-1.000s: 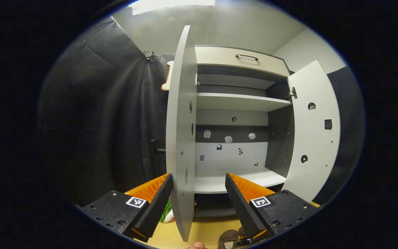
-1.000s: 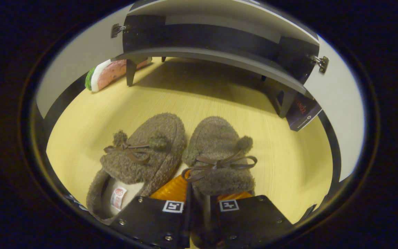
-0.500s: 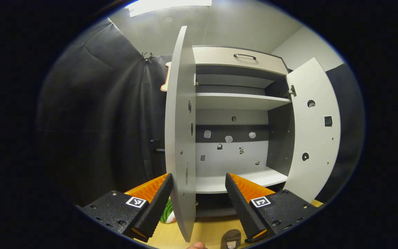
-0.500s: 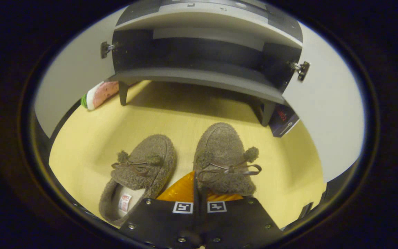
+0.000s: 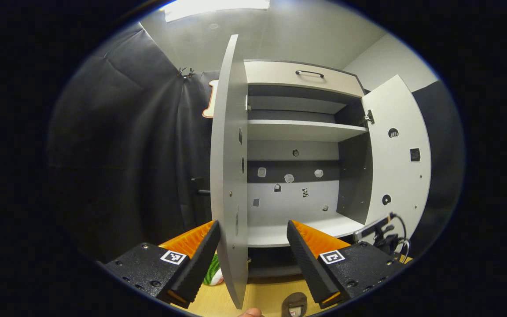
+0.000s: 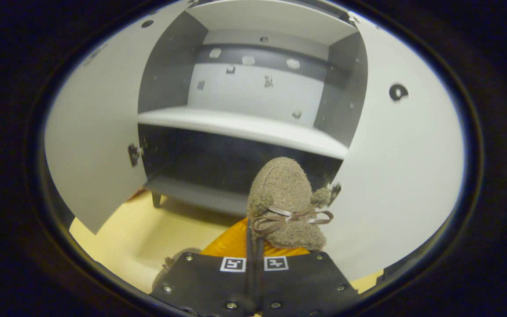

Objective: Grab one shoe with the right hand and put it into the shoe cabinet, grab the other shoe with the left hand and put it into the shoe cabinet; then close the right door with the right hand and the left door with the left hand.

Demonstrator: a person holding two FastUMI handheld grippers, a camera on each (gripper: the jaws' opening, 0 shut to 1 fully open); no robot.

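Note:
In the right gripper view my right gripper is shut on a brown fuzzy shoe with a bow, held in the air before the open shoe cabinet. The second shoe lies on the floor below, and a sliver of it shows in the right gripper view. In the left gripper view my left gripper is open and empty. The cabinet's left door stands edge-on in line between its fingers. The right door is swung wide.
Light shelves cross the cabinet, and a drawer with a handle tops it. A watermelon-patterned object lies on the yellow floor by the left door. A fingertip shows at the bottom edge. Another device with cables sits by the right door.
My right gripper has lifted the shoe off the floor and tilted up toward the cabinet's shelves. The other shoe stayed on the floor. The left gripper has barely moved.

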